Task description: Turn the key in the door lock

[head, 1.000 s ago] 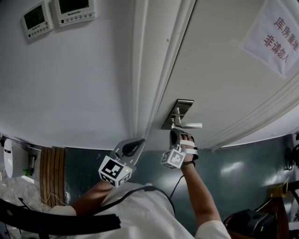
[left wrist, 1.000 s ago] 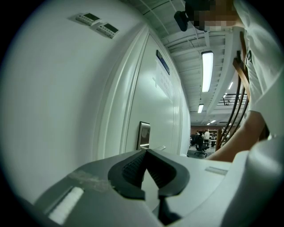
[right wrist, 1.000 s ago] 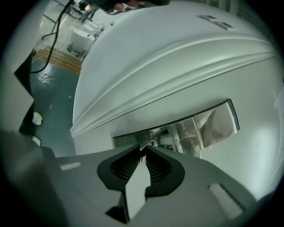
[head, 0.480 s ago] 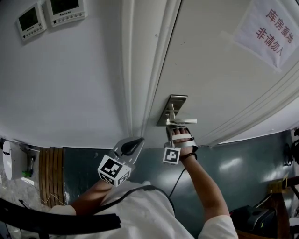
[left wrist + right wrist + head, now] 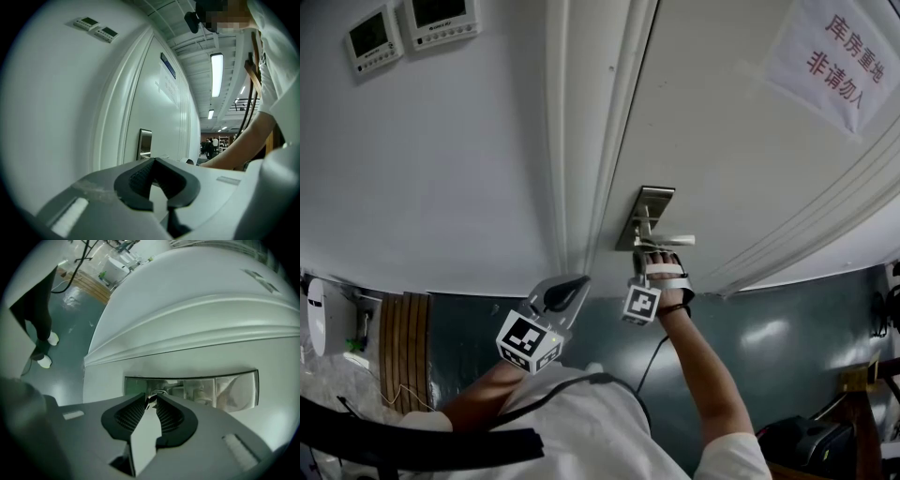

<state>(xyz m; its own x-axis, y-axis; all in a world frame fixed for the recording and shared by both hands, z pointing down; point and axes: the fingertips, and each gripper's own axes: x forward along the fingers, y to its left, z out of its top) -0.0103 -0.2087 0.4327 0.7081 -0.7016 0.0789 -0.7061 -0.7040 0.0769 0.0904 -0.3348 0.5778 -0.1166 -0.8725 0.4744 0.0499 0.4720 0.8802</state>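
The steel lock plate [image 5: 645, 217] with its lever handle [image 5: 673, 241] sits on the white door [image 5: 741, 141]. My right gripper [image 5: 651, 259] is just under the handle, pointing at the plate. In the right gripper view the small key [image 5: 152, 402] sticks out of the lock plate [image 5: 225, 387] between the tips of my right gripper [image 5: 151, 398]. Its jaws are opening, with a little gap at the pads. My left gripper [image 5: 576, 281] hangs back by the door frame, shut and empty. From the left gripper view the lock plate [image 5: 145, 144] shows beyond my left gripper [image 5: 155, 162].
Two wall control panels [image 5: 412, 28] hang at the upper left. A paper notice [image 5: 839, 61] is stuck on the door. The moulded door frame [image 5: 581, 141] runs between wall and door. A person's legs [image 5: 40, 324] stand on the green floor behind.
My right gripper has rolled at the lock, its marker cube turning, and the hand sits slightly closer under the handle. The left gripper has stayed put.
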